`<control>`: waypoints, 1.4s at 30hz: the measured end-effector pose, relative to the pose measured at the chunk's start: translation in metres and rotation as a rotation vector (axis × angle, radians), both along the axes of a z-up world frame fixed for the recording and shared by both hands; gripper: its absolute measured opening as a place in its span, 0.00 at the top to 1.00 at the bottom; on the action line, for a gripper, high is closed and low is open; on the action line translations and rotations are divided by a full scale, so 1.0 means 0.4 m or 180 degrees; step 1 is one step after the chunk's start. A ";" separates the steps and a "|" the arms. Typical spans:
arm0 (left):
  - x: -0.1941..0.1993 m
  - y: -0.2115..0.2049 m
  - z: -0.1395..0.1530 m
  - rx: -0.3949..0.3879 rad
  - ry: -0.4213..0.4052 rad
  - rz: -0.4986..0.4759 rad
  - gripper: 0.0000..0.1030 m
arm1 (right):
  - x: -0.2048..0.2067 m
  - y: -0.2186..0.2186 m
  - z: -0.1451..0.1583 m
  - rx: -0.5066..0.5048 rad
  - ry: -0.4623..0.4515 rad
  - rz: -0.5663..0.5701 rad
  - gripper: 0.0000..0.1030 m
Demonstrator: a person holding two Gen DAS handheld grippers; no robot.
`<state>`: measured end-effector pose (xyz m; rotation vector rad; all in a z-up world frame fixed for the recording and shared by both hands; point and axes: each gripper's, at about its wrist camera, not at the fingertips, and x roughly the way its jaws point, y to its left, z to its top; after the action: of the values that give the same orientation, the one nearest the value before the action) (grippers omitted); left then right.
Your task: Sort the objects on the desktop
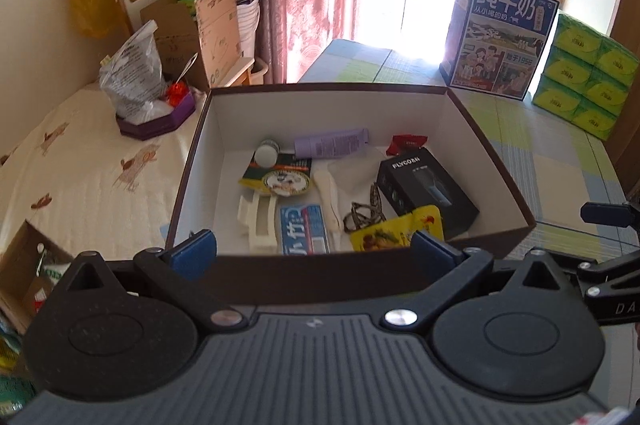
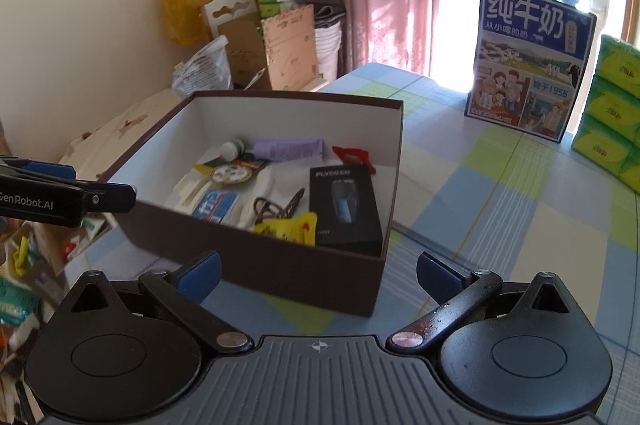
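Both grippers sit closest to the lenses, each spread wide with nothing between its blue pads: the left gripper [image 1: 314,251] hangs over the near wall of the box, and the right gripper [image 2: 318,275] hovers above the checked tablecloth [image 2: 500,193] just in front of the box's near corner. From the right wrist view the left gripper [image 2: 70,197] juts in at the left edge, beside the box's left wall.

Largest on the table is the brown box [image 1: 496,149] with a white interior, open at the top and resting on the cloth. Behind it to the right stands a blue milk carton [image 1: 500,33], upright, and beside that a stack of green tissue packs [image 1: 584,77].

Inside the box the sorted things lie loose on the floor. A black razor package [image 1: 426,189] lies toward the right wall. A lilac tube [image 1: 330,143] lies on its side near the back wall, with a small white-capped bottle [image 1: 267,153] just left of it. A blue-and-white pack [image 1: 304,229] lies near the front wall, next to a white plastic piece [image 1: 256,221]. A yellow snack packet [image 1: 396,233] lies partly against the razor package, a red wrapper [image 1: 408,143] sits behind it, and what may be patterned glasses [image 1: 366,211] lie between.
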<state>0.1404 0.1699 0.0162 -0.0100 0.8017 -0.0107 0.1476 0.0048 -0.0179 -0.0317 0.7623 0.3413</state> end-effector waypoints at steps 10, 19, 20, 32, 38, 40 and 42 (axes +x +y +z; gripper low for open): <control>-0.104 -0.050 0.015 0.0002 0.0053 0.0214 0.01 | -0.071 -0.047 -0.001 0.0108 0.0168 0.0026 0.02; -0.184 -0.103 0.013 0.0007 0.0105 0.0284 0.01 | -0.148 -0.096 -0.003 0.0048 0.0213 0.0076 0.02; -0.192 -0.110 0.013 0.0008 0.0109 0.0282 0.01 | -0.158 -0.103 -0.003 0.0042 0.0217 0.0079 0.02; -0.272 -0.209 0.001 0.0064 0.0152 0.0212 0.01 | -0.269 -0.190 -0.009 -0.0056 0.0265 0.0046 0.02; -0.312 -0.255 0.002 0.0090 0.0135 0.0197 0.01 | -0.317 -0.230 -0.012 -0.0116 0.0275 0.0008 0.02; -0.325 -0.268 0.001 0.0093 0.0140 0.0194 0.01 | -0.332 -0.242 -0.013 -0.0130 0.0283 -0.0006 0.02; -0.339 -0.279 0.000 0.0096 0.0149 0.0190 0.01 | -0.344 -0.253 -0.013 -0.0141 0.0291 -0.0021 0.02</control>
<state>0.0050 0.0582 0.0164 -0.0057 0.8480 0.0584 0.0101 -0.0963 -0.0230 -0.0557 0.8603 0.3212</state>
